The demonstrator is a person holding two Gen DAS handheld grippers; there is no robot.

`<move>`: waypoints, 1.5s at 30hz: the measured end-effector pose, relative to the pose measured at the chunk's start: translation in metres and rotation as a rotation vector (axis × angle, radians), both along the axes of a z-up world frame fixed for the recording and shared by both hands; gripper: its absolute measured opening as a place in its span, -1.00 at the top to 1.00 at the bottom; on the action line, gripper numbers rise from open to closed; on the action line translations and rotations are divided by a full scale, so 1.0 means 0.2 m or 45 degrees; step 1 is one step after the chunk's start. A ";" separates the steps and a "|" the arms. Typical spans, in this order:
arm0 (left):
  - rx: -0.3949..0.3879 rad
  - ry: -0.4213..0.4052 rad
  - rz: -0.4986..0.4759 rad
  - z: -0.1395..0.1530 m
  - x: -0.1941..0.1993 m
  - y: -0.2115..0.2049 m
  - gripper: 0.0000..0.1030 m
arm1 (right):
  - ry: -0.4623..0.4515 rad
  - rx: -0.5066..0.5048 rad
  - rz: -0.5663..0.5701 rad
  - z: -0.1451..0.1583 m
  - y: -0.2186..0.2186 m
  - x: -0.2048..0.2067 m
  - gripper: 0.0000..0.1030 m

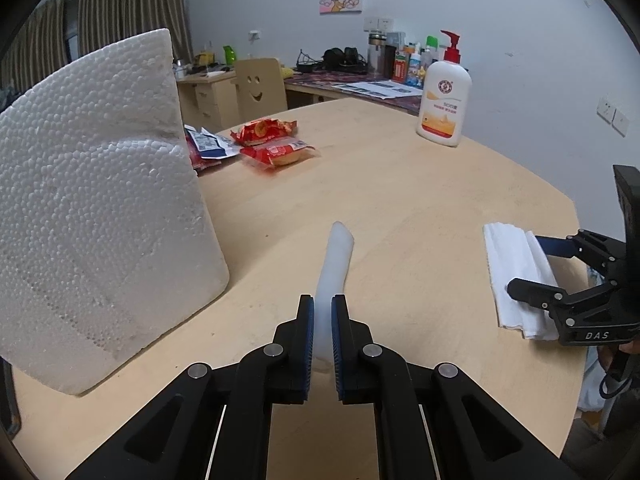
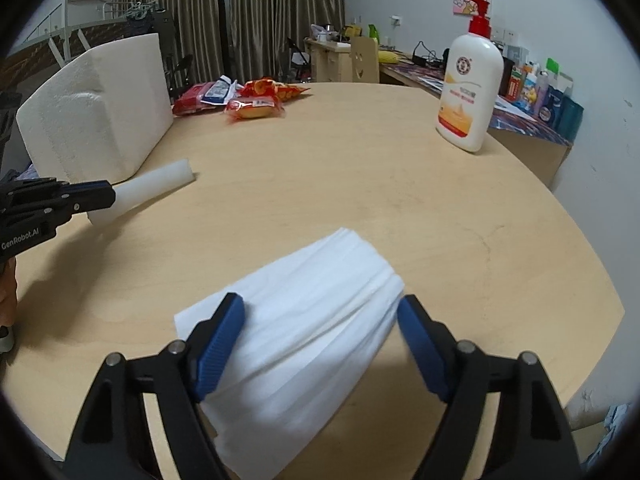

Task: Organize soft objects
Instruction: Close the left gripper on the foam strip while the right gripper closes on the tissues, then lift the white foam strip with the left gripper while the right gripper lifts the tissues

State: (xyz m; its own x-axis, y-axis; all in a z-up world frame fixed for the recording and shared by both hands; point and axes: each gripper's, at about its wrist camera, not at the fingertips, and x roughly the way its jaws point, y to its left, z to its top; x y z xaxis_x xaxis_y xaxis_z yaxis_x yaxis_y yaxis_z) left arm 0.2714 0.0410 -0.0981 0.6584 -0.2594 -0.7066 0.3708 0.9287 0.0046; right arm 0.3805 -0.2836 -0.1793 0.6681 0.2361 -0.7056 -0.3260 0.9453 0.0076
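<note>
My left gripper [image 1: 322, 312] is shut on a white foam tube [image 1: 336, 264] and holds it just above the round wooden table [image 1: 400, 184]. The tube also shows in the right wrist view [image 2: 152, 186], sticking out of the left gripper [image 2: 108, 196]. A stack of folded white tissues [image 2: 304, 328] lies on the table near its right edge. My right gripper [image 2: 320, 320] is open with a finger on each side of the stack. The stack [image 1: 516, 268] and right gripper [image 1: 532, 264] show at the right of the left wrist view.
A large white styrofoam block [image 1: 96, 208] stands on the table's left side. Red snack packets [image 1: 272, 144] lie behind it. A white lotion pump bottle [image 1: 444, 96] stands at the far right. A cluttered desk and a chair with a smiley face stand beyond the table.
</note>
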 end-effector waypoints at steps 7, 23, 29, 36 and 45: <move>0.011 0.047 -0.020 -0.02 0.01 0.00 0.78 | 0.010 0.007 0.008 0.00 0.01 0.00 -0.68; 0.088 0.061 -0.071 -0.06 -0.02 -0.08 -0.07 | -0.005 0.004 0.031 -0.01 0.02 -0.02 -0.74; 0.090 0.090 -0.105 -0.07 -0.03 -0.12 0.14 | -0.010 0.005 0.033 -0.01 0.02 -0.01 -0.75; 0.096 0.104 -0.106 -0.09 -0.03 -0.13 0.53 | 0.004 -0.004 0.034 0.00 0.02 -0.03 -0.73; 0.109 0.064 -0.082 -0.08 -0.04 -0.13 0.66 | -0.010 -0.002 0.072 0.01 0.02 -0.05 -0.17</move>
State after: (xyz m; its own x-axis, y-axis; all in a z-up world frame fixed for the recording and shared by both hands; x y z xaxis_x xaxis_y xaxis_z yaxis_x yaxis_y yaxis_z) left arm 0.2640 0.0148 -0.1146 0.6057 -0.2374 -0.7595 0.4314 0.9000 0.0627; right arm 0.3695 -0.2795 -0.1768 0.6590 0.2729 -0.7010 -0.3792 0.9253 0.0037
